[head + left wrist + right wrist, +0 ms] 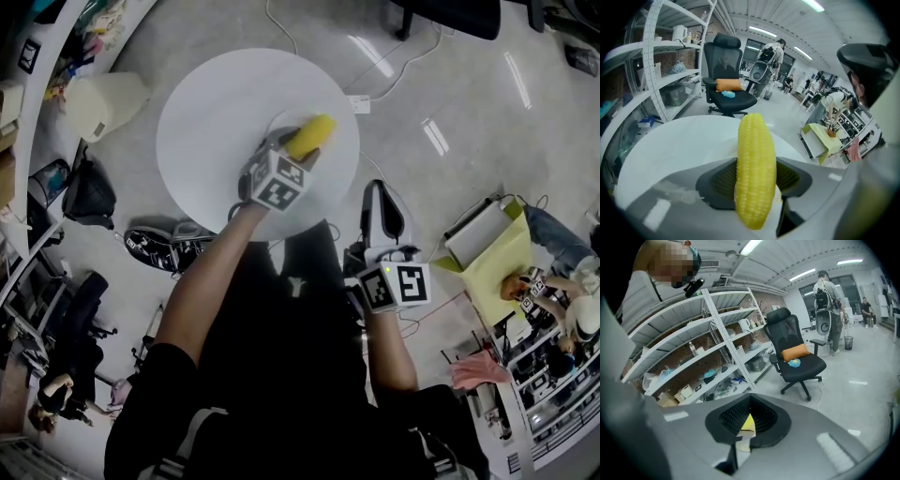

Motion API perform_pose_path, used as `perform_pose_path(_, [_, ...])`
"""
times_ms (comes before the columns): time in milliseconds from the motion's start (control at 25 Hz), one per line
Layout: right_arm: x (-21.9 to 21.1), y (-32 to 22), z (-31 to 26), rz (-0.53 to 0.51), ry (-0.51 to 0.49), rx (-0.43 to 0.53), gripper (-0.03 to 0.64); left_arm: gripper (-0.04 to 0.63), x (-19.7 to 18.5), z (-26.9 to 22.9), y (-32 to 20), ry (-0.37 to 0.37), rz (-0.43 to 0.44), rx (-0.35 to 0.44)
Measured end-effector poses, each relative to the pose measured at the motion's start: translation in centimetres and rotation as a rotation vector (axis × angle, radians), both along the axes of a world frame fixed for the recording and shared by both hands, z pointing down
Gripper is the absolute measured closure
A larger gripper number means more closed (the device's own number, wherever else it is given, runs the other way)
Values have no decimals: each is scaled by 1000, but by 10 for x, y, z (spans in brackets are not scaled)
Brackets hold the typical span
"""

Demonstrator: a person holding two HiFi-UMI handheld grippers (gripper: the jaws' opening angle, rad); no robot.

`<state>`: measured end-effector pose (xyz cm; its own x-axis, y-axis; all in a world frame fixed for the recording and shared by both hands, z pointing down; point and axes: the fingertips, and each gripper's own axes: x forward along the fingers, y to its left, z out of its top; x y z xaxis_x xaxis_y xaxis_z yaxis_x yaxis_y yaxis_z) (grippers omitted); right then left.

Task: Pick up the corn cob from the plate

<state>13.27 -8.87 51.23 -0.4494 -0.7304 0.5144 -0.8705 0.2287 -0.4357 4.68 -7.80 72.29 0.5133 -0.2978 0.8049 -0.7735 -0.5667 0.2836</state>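
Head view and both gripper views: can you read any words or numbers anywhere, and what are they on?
No words or numbers can be read anywhere.
Left marker cube: black-and-white square patterns only, no letters.
Right marker cube: patterns only too.
Shelf box label: too small to read.

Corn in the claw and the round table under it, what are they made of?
The corn cob looks like plastic, maybe a toy: even bright yellow, very regular kernels, slight sheen. It could be real. The table has a smooth, matte white top, painted or laminate; I cannot tell which.
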Motion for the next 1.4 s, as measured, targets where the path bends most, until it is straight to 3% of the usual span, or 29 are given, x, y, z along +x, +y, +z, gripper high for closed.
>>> perform_pose_path(520, [-8,14,-6,-36,20,16,607,354,-12,-17,0,17,-62,57])
perform_pose_path(920, [-21,21,-23,-64,31,52,607,353,-28,-47,-1,55,-159,110])
perform_pose_path(1400, [-49,31,-45,-110,29,103,607,354,-74,-76,9,72,-297,140])
